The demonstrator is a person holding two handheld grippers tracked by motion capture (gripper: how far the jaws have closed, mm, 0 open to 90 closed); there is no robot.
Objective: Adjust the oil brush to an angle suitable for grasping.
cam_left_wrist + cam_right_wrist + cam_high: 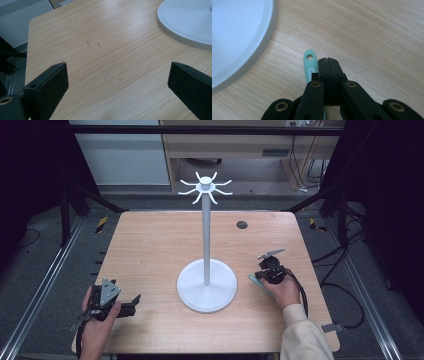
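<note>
At the wooden table, I have my right gripper down beside a mint-green handle with a hanging hole at its tip, lying flat just off the rim of the white hook stand. In the right gripper view the jaws are pressed fully together, and the handle lies alongside them at their left rather than between the pads, so I judge nothing is gripped. From the high view the green piece pokes out from under that gripper, near the stand's round base. My left gripper rests at the near left corner with its jaws spread wide over bare wood, holding nothing. The hooks at the top of the pole are all empty. As I read it, the work of hanging the tool is barely begun: it has yet to be caught, lifted and threaded onto a hook by its hole
</note>
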